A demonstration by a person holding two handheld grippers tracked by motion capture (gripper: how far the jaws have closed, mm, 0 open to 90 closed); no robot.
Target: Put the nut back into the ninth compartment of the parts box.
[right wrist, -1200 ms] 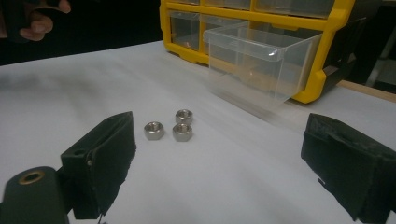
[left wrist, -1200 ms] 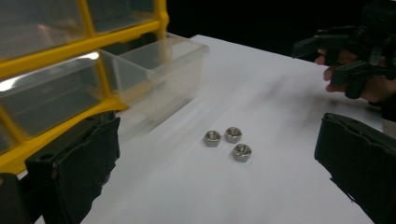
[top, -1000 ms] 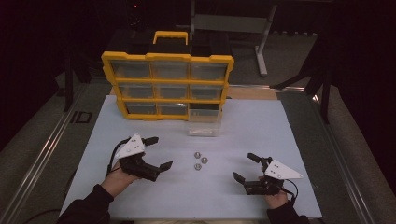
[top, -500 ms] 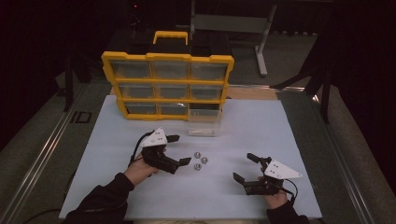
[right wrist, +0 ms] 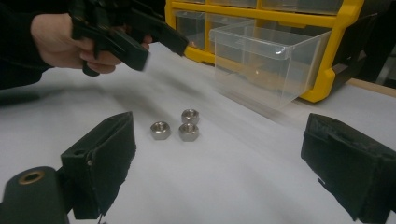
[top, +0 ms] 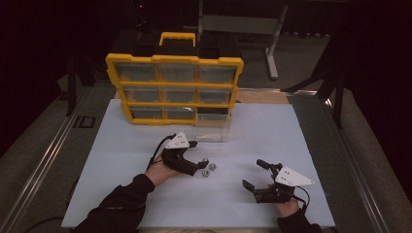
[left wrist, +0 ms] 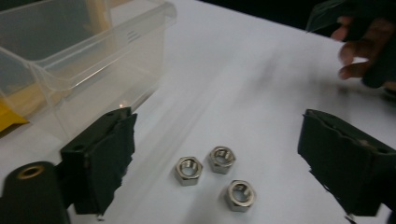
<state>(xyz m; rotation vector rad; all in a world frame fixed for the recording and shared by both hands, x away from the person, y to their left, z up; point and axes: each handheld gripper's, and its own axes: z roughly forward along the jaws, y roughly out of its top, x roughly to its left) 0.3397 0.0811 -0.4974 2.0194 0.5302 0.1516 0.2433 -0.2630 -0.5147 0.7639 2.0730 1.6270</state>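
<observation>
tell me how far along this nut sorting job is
Done: one clear drawer is pulled out of the yellow organizer and looks empty. In hand: the left gripper has come in over the three nuts, its jaws closing a little but gripping nothing. Left: all three nuts lie on the white mat. The right gripper rests open, apart.
</observation>
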